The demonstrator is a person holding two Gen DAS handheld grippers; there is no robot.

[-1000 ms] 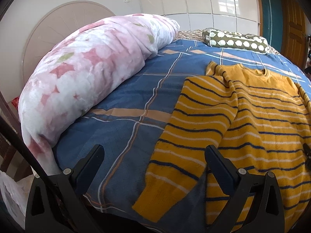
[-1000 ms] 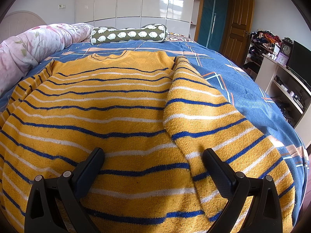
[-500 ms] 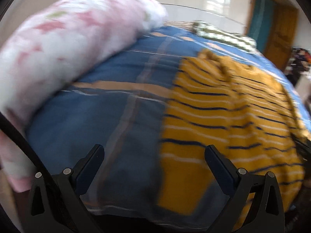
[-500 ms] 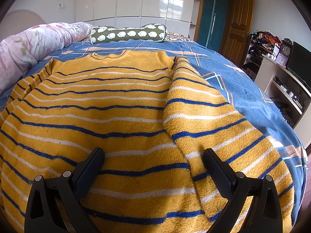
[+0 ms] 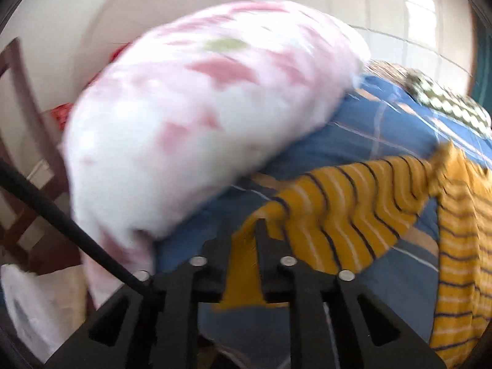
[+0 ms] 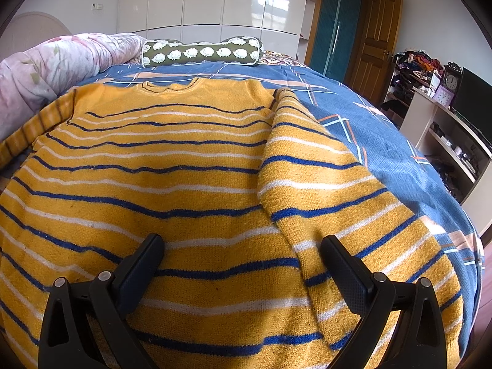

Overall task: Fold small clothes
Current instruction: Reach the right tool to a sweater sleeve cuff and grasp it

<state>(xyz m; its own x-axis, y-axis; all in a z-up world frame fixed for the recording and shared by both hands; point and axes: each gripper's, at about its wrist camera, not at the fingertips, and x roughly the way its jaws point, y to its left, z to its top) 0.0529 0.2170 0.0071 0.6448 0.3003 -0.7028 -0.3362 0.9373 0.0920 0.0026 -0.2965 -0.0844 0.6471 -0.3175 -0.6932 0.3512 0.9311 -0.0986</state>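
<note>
2 grippers: left gripper [image 5: 243, 230] has just closed on the sweater [image 6: 184, 166] sleeve [image 5: 338, 203]; right gripper [image 6: 243, 255] gapes wide, empty. Thin cuff pinch could slip.

Bed [image 6: 384, 141] with blue plaid sheet.
On it we see a yellow striped sweater [image 6: 172, 166], pink floral quilt [image 6: 55, 67], and sheep-print bolster [image 6: 203, 53].
</note>
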